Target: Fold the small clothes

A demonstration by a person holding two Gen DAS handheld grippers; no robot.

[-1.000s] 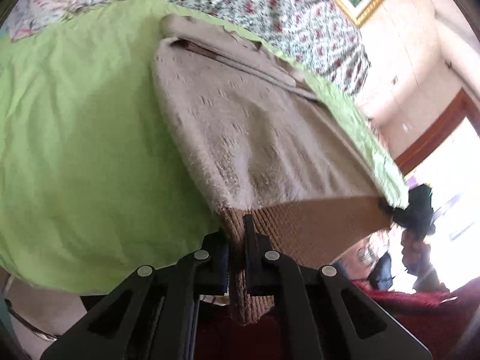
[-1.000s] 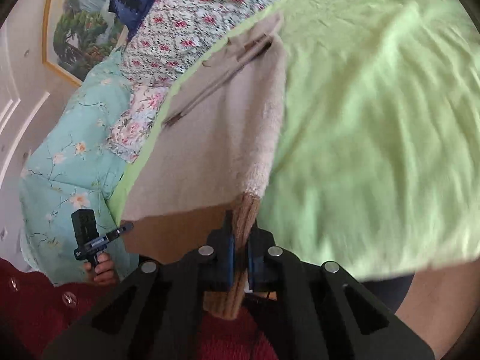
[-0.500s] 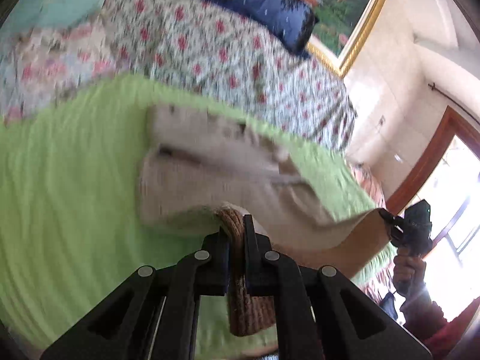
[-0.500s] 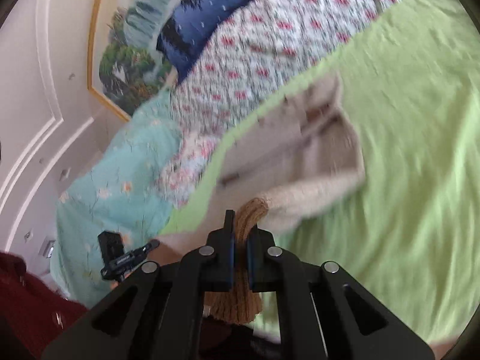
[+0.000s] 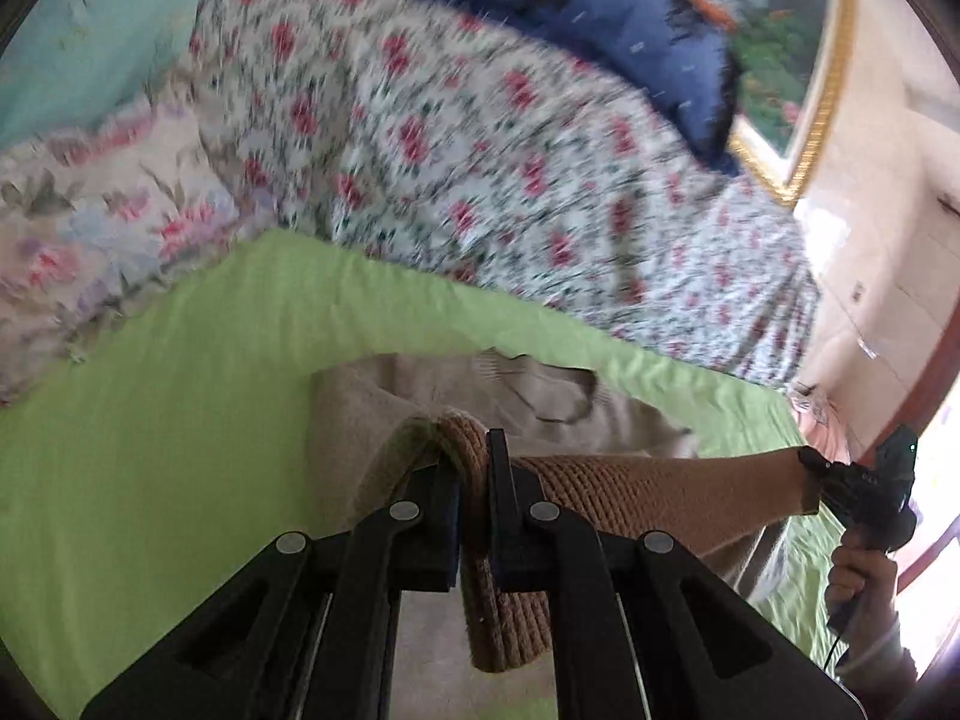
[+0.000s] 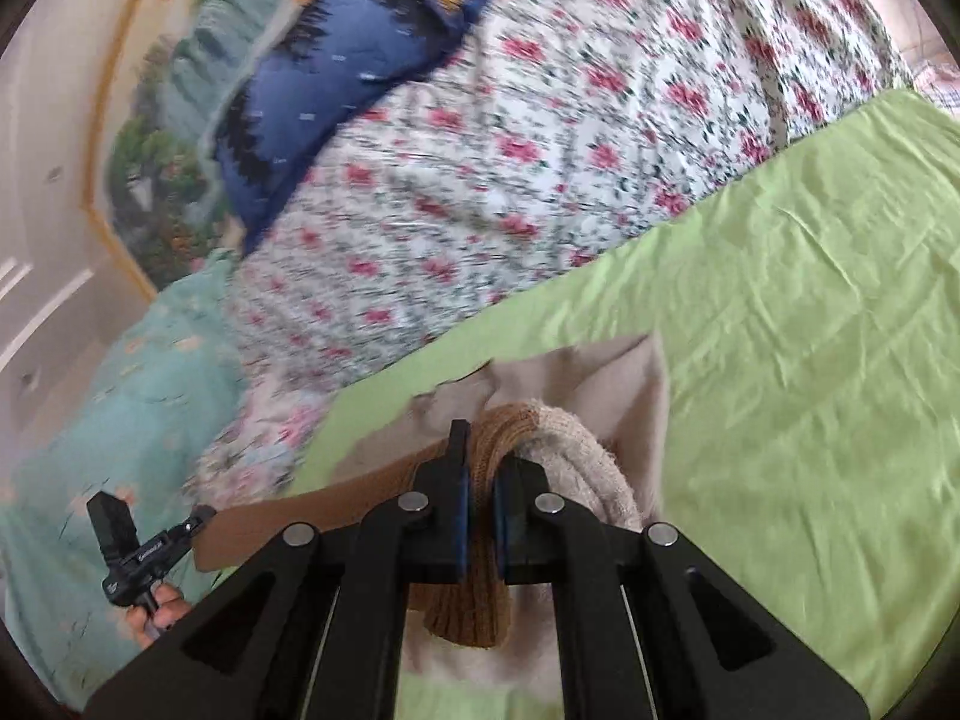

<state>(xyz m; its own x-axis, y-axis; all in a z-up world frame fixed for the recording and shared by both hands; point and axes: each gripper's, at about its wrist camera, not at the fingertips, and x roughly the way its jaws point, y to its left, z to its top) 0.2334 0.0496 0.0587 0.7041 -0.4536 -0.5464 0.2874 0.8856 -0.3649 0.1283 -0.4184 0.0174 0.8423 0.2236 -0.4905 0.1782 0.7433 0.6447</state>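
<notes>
The left tool (image 5: 471, 480) is clamped on the brown ribbed hem of a beige knitted garment (image 5: 498, 396), and the hem hangs down between its fingers. The right tool (image 6: 477, 483) is clamped on the other corner of the same hem, its fingers pressed together on the knit. Between the two tools the hem stretches in a taut brown band above the green sheet (image 5: 150, 420) on the bed. The rest of the garment lies folded on the green sheet, just beyond the tool tips. Past the far edge of the green sheet lies a floral quilt (image 6: 540, 150), and a blue pillow (image 6: 348, 72) rests at the quilt's far side, against a gold-framed painting (image 5: 798, 72).
</notes>
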